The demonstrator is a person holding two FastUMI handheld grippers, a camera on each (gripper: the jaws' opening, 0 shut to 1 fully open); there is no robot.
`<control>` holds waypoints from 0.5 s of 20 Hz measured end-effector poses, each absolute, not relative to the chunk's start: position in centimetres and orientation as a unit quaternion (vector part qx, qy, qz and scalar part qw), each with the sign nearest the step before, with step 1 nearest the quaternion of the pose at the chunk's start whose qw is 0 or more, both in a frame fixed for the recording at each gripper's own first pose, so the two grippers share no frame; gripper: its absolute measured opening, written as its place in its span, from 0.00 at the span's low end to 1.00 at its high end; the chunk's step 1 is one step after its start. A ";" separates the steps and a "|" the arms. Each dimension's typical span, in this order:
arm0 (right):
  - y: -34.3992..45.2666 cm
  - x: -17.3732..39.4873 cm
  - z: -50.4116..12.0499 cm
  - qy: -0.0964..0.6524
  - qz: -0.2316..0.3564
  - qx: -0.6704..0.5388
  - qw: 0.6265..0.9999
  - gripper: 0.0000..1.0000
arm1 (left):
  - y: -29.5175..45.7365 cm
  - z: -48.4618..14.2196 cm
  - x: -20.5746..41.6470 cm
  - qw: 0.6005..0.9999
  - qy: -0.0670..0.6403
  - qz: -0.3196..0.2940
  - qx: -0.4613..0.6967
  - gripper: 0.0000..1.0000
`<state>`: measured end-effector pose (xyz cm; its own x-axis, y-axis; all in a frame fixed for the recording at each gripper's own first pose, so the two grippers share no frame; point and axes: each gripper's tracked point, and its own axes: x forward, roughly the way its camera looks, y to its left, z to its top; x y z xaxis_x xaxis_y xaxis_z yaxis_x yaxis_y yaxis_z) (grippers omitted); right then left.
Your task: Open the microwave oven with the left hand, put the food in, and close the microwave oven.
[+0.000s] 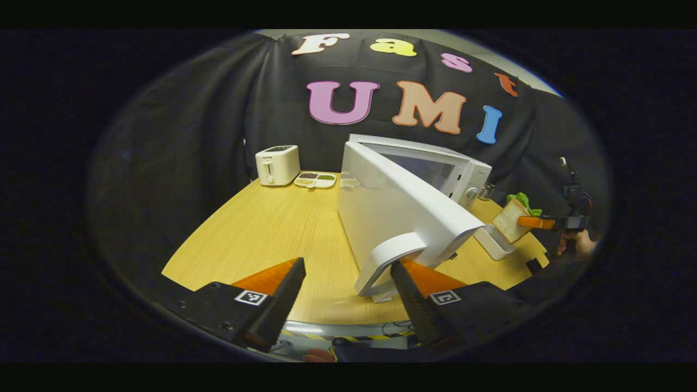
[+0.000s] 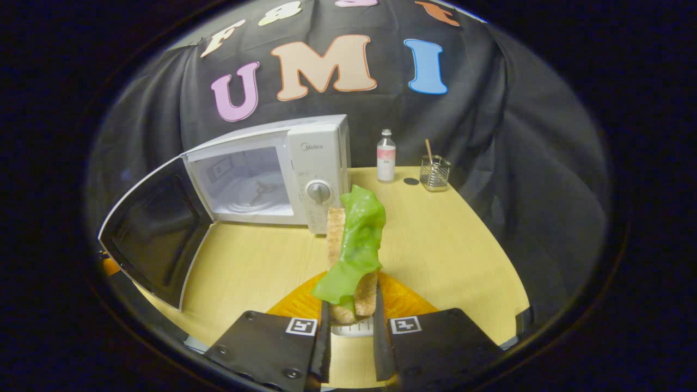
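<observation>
sandwich (image 2: 353, 256) clamped, right claw (image 2: 351, 348); base hidden

I can read "Midea" on the microwave oven (image 2: 318, 169), on its panel above the dial (image 2: 319, 191).

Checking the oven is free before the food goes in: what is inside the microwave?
Through the open door, the microwave cavity shows a glass turntable with nothing on it. The door hides the cavity's left edge.
</observation>
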<state>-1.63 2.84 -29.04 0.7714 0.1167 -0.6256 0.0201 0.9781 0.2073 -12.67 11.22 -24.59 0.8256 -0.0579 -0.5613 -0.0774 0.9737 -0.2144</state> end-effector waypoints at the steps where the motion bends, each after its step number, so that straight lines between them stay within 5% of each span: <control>1: 2.9 -1.5 -28.6 0.332 0.028 0.095 0.938 0.34 | 11.3 -23.5 -13.1 0.951 0.293 -0.001 -0.097 0.99; 10: 10.3 0.9 -24.3 0.319 0.085 0.141 0.933 0.34 | 14.6 -14.7 -14.4 0.976 0.213 0.032 0.009 0.98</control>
<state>0.93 10.26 -24.33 0.7821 0.2484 -0.5715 -0.0688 0.9459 0.3170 -14.40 14.56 -14.75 0.9070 0.0666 -0.4158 -0.0593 0.9978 0.0307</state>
